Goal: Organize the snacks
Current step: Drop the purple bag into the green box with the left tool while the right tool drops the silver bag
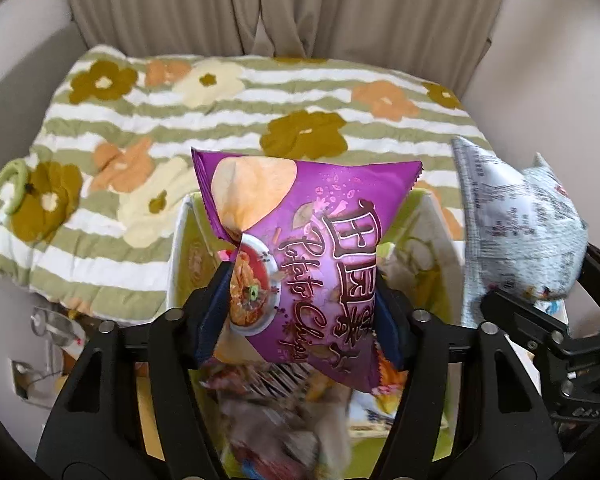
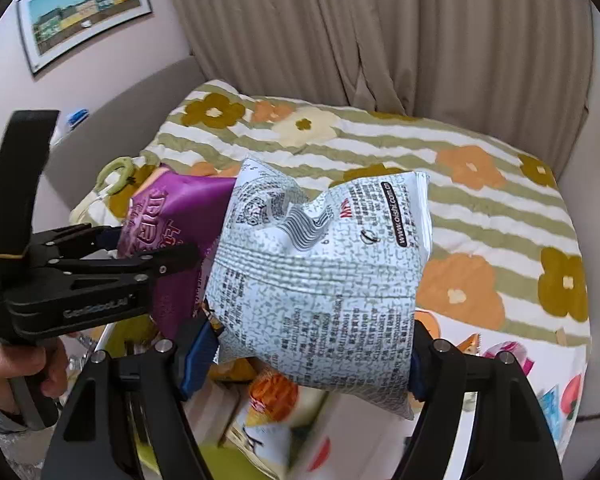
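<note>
My left gripper (image 1: pixel 300 300) is shut on a purple potato chips bag (image 1: pixel 300 248) and holds it above an open white-and-green box (image 1: pixel 176 256) full of snack packs. It also shows in the right wrist view (image 2: pixel 172 216), with the left gripper (image 2: pixel 132 252) at the left. My right gripper (image 2: pixel 312 352) is shut on a white snack bag with grey print (image 2: pixel 324 264), held up beside the purple bag. That white bag appears at the right of the left wrist view (image 1: pixel 512 224).
A bed with a striped floral blanket (image 1: pixel 260 108) lies behind the box, with beige curtains (image 1: pixel 284 4) at the back. Loose snack packs (image 2: pixel 508 352) lie on the blanket at the right. A green ring (image 1: pixel 10 188) sits on the blanket's left edge.
</note>
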### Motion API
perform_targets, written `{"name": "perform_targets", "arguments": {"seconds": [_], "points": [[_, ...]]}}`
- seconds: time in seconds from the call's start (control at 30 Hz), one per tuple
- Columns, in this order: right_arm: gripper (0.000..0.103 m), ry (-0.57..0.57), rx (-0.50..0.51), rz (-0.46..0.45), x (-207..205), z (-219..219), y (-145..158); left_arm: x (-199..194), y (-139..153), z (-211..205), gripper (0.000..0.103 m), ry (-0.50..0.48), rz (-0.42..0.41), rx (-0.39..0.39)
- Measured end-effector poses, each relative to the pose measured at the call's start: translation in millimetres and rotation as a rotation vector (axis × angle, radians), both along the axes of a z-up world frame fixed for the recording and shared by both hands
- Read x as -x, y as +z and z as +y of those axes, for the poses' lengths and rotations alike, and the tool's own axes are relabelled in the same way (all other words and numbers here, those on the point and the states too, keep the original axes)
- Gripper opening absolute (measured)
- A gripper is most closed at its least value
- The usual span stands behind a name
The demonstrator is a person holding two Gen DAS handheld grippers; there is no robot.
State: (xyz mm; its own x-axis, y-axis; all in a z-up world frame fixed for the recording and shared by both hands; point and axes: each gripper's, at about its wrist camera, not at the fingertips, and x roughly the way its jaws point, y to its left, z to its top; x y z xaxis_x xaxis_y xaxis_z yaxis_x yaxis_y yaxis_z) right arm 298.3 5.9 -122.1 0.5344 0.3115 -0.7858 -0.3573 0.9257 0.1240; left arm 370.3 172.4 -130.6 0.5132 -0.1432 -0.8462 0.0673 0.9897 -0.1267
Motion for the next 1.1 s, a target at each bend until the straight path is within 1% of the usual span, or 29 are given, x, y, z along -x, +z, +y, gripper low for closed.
{"name": "perform_targets", "arguments": {"seconds": [0.03,0.07,0.1,0.13,0.2,0.33,0.4,0.5,0.63,0.67,0.73,0.77,0.8,0.9,1.1], "points": [[0.071,-0.015,0.001,0.008,-2.5,2.8,-3.0,-3.7,-4.4,3.2,0.07,-0.008,0.007,0.009],[0.071,-0.026,0.0,0.016,-5.5,5.2,-5.1,-7.6,-8.9,6.5,0.088,-0.011,0.016,0.007],[0.071,-0.031,-0.001,0.021,-7.4,6.9,-6.9,-11.4,-14.2,10.3,0.102,-0.006,0.025,-0.011],[0.071,-0.041,0.006,0.03,-9.5,9.5,-10.0,-11.6,-15.9,13.1,0.103,-0.004,0.018,-0.015],[0.071,-0.048,0.019,0.043,-12.5,12.1,-14.0,-8.5,-19.2,18.3,0.103,-0.011,0.02,0.0],[0.071,-0.048,0.04,0.056,-15.1,19.6,-18.6,5.3,-24.1,31.5,0.103,0.012,0.037,0.037],[0.071,-0.052,0.039,0.059,-16.8,21.7,-20.2,12.8,-23.5,34.5,0.103,0.019,0.032,0.047],[0.071,-0.064,0.032,0.061,-22.6,23.8,-22.2,22.8,-19.8,33.3,0.103,0.022,0.027,0.026],[0.073,-0.071,0.082,0.06,-33.5,31.6,-23.4,25.8,-14.1,32.9,0.103,0.029,0.015,0.016],[0.075,-0.065,0.089,0.061,-36.6,33.5,-24.2,25.4,-13.2,32.3,0.102,0.032,0.015,0.012],[0.081,-0.059,0.096,0.06,-41.7,36.5,-27.3,25.7,-11.2,30.7,0.103,0.039,0.01,0.004],[0.093,-0.062,0.098,0.055,-43.3,36.7,-28.4,27.1,-10.4,29.5,0.102,0.042,0.008,-0.001],[0.101,-0.064,0.099,0.051,-44.3,37.1,-29.0,29.2,-10.1,28.8,0.102,0.044,0.007,-0.011],[0.102,-0.061,0.075,0.034,-38.5,31.7,-29.8,35.3,-11.4,26.2,0.103,0.05,0.008,-0.031],[0.102,-0.046,0.06,0.04,-27.8,27.8,-34.4,44.1,-16.3,23.9,0.103,0.054,0.02,-0.028]]}}
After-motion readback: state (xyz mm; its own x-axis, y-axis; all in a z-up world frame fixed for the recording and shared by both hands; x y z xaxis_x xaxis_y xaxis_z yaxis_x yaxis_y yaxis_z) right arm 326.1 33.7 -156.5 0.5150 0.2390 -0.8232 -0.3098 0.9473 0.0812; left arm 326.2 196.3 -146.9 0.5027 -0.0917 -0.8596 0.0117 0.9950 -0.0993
